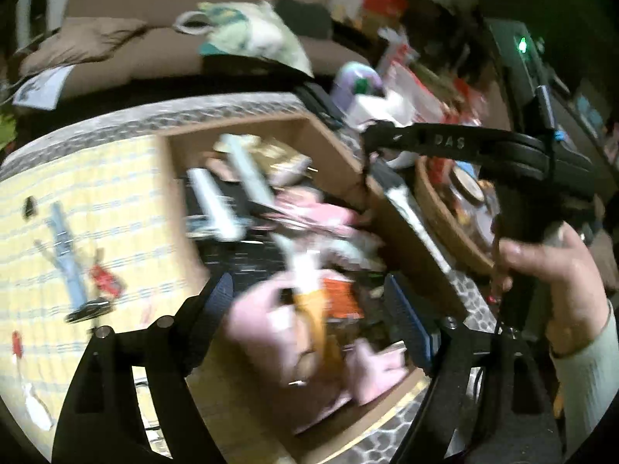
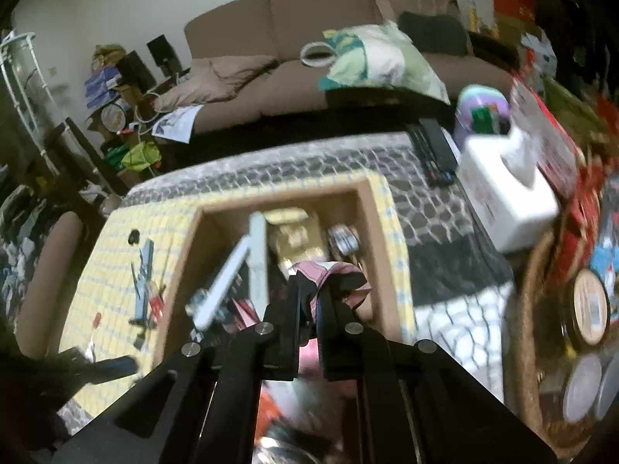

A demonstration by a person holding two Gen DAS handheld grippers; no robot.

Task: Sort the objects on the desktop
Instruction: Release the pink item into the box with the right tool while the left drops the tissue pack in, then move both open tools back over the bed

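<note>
Here one cardboard box point(image 2: 377, 208) sits below two grippers; left gripper point(image 1: 309, 309) released, right gripper point(image 2: 313, 294) grasping pink cloth point(image 2: 336, 270).

blurred: cardboard box point(image 1: 332, 143) contents | cut off: wicker basket point(image 2: 530, 309)

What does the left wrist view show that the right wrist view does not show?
Only the left wrist view shows the left gripper, open above the cardboard box, and the person's right hand holding the other tool.

Only the right wrist view shows the right gripper, shut on a pink cloth over the box, a full white tissue box and shelves of clutter by the wall.

Both show the box full of things, the yellow mat with small items, the brown sofa and the green-white bag.
</note>
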